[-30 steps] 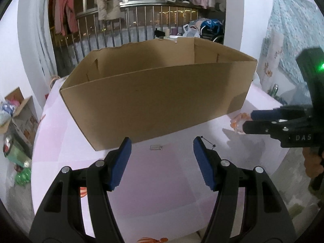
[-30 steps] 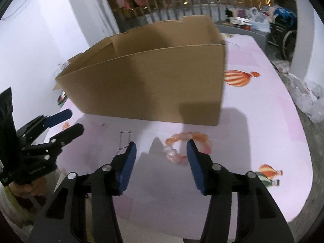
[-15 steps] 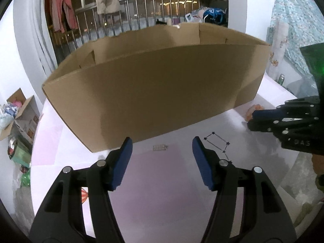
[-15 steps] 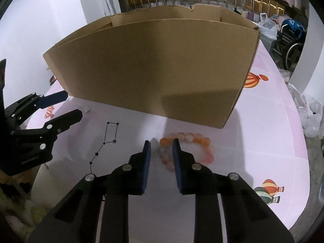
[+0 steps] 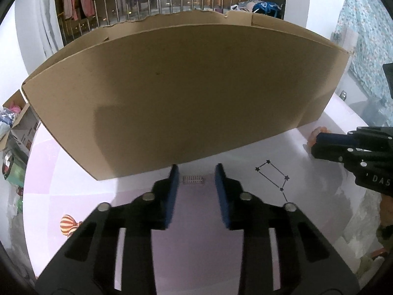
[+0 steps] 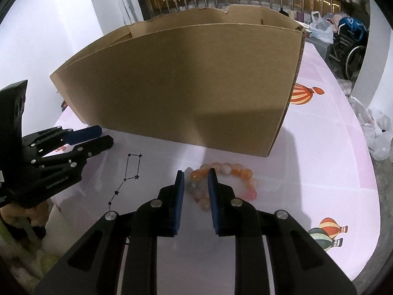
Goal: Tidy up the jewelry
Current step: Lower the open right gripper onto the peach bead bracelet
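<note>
**Both claws closing in on jewelry in front of the box**

Your task things lie on the tabletop (image 6: 319, 147), on the near side of the cardboard box (image 6: 186, 81). The beaded bracelet (image 6: 235, 172), a ring of orange and pale pink beads, sits just in front of the box's right end. The small silver piece (image 5: 193, 179), a short ribbed clip or clasp too small to name better, lies just beside the foot of the box wall, further left.

Your right claw (image 6: 195, 186) is narrowed around the bracelet's left side, with several beads between its blue pads. The beads nearly fill the gap, but whether the pads truly press on them you cannot tell from here. Your left claw (image 5: 195, 179) is closing, and the silver piece lies between its tips, not yet touched by either pad.

Watch these from here:

- The right claw has only one side of the ring. Round beads could roll out of the pads as you lift, or the bracelet could swing and slip free.
- The silver piece is thin and flat on the cloth. The pads could close above it and miss, or nudge it against the box.
- The left claw's tips sit close to the box wall, so pushing forward could shove the box.
- The box wall is tall, so a low carry could snag the bracelet on its rim.
</note>
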Demonstrator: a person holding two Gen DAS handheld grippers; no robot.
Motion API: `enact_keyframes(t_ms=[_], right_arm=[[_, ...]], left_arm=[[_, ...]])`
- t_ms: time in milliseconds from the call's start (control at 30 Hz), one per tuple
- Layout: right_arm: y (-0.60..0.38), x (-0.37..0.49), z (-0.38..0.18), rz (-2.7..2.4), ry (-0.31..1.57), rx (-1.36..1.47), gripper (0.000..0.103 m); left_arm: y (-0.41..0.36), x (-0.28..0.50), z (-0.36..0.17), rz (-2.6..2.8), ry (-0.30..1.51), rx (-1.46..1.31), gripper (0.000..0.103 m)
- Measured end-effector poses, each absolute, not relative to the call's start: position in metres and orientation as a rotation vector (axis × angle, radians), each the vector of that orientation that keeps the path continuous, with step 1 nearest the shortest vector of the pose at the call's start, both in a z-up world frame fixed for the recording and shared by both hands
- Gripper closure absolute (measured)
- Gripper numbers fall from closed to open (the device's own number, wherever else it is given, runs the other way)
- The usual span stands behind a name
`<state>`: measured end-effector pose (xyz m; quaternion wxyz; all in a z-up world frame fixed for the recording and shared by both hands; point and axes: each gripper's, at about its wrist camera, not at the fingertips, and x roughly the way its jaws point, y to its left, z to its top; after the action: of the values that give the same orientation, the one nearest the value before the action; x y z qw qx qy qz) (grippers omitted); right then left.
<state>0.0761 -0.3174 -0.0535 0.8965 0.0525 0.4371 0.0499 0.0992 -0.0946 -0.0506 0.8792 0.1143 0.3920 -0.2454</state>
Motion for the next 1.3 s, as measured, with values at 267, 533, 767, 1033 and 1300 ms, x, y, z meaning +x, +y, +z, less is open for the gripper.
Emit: enact_keyframes(t_ms=[267, 533, 767, 1033, 1300], right_arm=[[-0.321, 0.074, -0.054, 0.103, 0.897, 0.121, 0.083], [-0.324, 0.072, -0.051, 0.099, 0.900, 0.111, 0.083], [-0.319, 0.078, -0.047, 0.091, 0.926, 0.078, 0.082], [-0.314, 0.082, -0.045, 0.100, 0.950, 0.061, 0.082], [-0.307, 0.090, -0.046, 0.081, 0.971, 0.022, 0.082]], left_arm=[[-0.096, 0.100, -0.049, -0.521, 0.809, 0.250, 0.090], [-0.096, 0.103, -0.048, -0.515, 0.835, 0.236, 0.090], [-0.096, 0.105, -0.045, -0.489, 0.879, 0.212, 0.090], [-0.094, 0.106, -0.041, -0.471, 0.911, 0.189, 0.093], [-0.089, 0.106, -0.036, -0.463, 0.923, 0.176, 0.097]])
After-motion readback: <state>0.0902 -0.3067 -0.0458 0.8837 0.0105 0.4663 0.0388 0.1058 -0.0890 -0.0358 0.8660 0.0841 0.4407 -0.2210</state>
